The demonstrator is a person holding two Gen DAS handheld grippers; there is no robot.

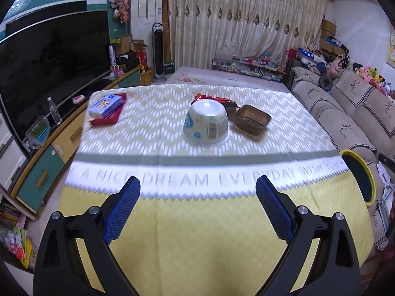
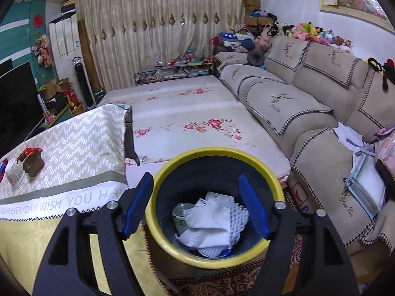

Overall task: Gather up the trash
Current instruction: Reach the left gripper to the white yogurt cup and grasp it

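An upturned white paper bowl (image 1: pixel 205 121) sits mid-table on the patterned cloth (image 1: pixel 158 128), with a brown plastic tray (image 1: pixel 251 119) and a red wrapper (image 1: pixel 209 98) just behind it. My left gripper (image 1: pixel 197 185) hovers open over the near edge of the table, empty. My right gripper (image 2: pixel 196 180) stands open above the yellow-rimmed dark bin (image 2: pixel 276 175); nothing is between its fingers. Inside the bin lie a white paper towel (image 2: pixel 205 227), white foam netting (image 2: pixel 238 215) and a clear cup (image 2: pixel 181 212). The bowl (image 2: pixel 14 170) and tray (image 2: pixel 33 165) also show far left in the right wrist view.
A blue tissue pack on a red box (image 1: pixel 106 109) lies at the table's far left. The bin's rim (image 1: pixel 370 175) shows at the table's right edge. A sofa (image 2: pixel 308 113) runs along the right, a flowered mat (image 2: pixel 187 113) beyond the table, a TV (image 1: pixel 49 69) on the left.
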